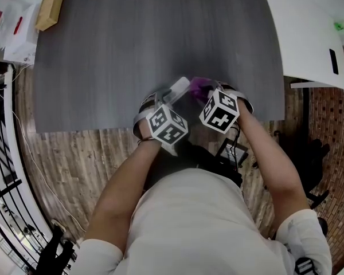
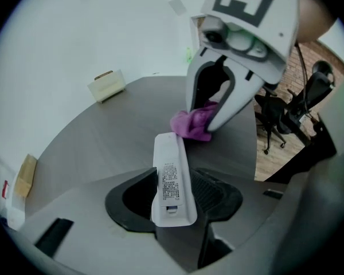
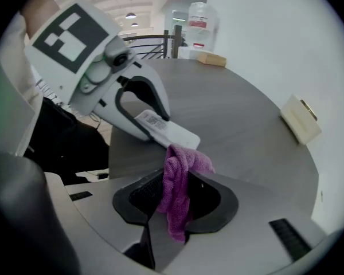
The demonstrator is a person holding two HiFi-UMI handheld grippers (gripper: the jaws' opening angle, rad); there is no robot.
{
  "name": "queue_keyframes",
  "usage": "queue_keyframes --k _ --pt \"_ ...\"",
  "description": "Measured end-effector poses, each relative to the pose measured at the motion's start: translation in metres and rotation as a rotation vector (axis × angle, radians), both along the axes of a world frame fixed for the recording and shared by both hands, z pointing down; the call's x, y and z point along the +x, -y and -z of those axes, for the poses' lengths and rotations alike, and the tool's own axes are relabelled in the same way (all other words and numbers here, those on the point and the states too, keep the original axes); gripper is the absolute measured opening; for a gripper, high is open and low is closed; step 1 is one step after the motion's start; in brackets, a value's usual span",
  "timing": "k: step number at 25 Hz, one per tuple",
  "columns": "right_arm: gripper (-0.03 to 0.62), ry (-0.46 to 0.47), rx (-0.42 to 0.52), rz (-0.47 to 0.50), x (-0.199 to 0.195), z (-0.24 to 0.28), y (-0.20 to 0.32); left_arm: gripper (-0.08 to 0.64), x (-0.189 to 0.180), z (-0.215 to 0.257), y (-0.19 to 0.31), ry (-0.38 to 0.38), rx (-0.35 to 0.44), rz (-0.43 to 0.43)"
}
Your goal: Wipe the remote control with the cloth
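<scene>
Over the one table (image 1: 132, 50), the left gripper (image 2: 173, 202) pinches one remote (image 2: 172, 171); the right gripper (image 3: 175, 202) pinches one cloth (image 3: 178, 193) against its tip.

Head view steeply down; both gripper views close, share remote control (image 2: 172, 179).
</scene>
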State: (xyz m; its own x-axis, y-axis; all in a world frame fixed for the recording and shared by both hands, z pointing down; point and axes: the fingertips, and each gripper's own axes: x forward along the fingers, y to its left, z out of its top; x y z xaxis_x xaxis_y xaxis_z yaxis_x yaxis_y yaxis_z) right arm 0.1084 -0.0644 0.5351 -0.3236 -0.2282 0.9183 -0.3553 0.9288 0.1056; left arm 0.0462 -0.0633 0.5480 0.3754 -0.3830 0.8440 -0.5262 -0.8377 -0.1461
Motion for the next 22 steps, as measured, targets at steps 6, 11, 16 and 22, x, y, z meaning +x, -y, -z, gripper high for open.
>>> queue_keyframes --k 6,11,16,22 --pt "0.129 0.124 -0.088 -0.078 -0.006 0.011 -0.029 0.166 -0.002 0.004 0.006 -0.135 -0.079 0.076" --pt "0.129 0.269 -0.147 -0.463 0.002 0.007 -0.008 0.166 -0.011 0.009 0.017 -0.501 -0.279 0.279" --pt "0.13 0.374 -0.188 -0.592 -0.023 0.007 0.007 0.166 -0.031 0.015 0.037 -0.848 -0.564 0.516" --pt "0.129 0.314 -0.078 -0.413 -0.074 0.017 0.019 0.169 -0.04 0.016 0.035 -0.906 -0.764 0.521"
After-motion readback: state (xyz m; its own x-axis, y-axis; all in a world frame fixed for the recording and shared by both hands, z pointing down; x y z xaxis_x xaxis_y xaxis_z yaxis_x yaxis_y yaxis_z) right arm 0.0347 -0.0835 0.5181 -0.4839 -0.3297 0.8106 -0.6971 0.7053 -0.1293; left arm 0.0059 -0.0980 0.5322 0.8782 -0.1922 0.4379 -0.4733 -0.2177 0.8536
